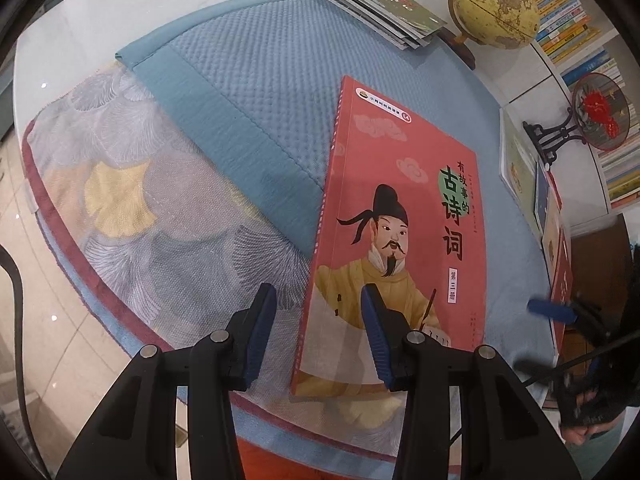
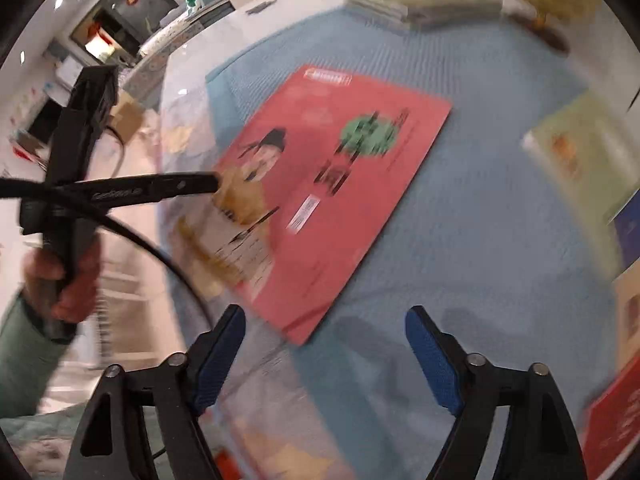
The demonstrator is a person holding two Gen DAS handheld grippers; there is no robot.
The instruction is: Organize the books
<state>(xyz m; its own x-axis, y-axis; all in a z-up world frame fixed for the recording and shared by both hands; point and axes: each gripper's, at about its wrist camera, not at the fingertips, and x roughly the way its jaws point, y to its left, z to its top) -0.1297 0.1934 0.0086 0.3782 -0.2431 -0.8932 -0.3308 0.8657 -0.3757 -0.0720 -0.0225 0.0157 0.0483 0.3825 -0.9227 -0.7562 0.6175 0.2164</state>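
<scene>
On the blue mat [image 1: 256, 80] that covers the table lies the red book [image 1: 404, 216], face up, its near end resting on a leaf-print cloth [image 1: 132, 200]. At the far edge sits a stack of books [image 1: 380, 4] beside a globe [image 1: 494, 4], and more books [image 1: 536, 188] lie in a row along the right edge. A shelf [image 1: 580, 28] packed with spines rises behind the globe.

The left gripper [image 1: 318, 332] hangs low at the red book's near end, jaws partly open and holding nothing; its right finger shows over the cover and its left finger over the cloth beside the spine, so the near left corner falls between them, though I cannot tell whether either pad touches. The right gripper [image 2: 324, 356] hovers off the book's other near corner, jaws spread wide and empty; its view is blurred, so fine detail is lost.

My reading is that the step in hand is picking up the red book to join it to a pile. The next move, I judge, calls for getting one jaw under the cover edge, which the soft cloth may allow, then closing on the corner. A thin paperback gripped at one corner will likely droop, so the right gripper may need to support the far side, or slide it to the table edge first
</scene>
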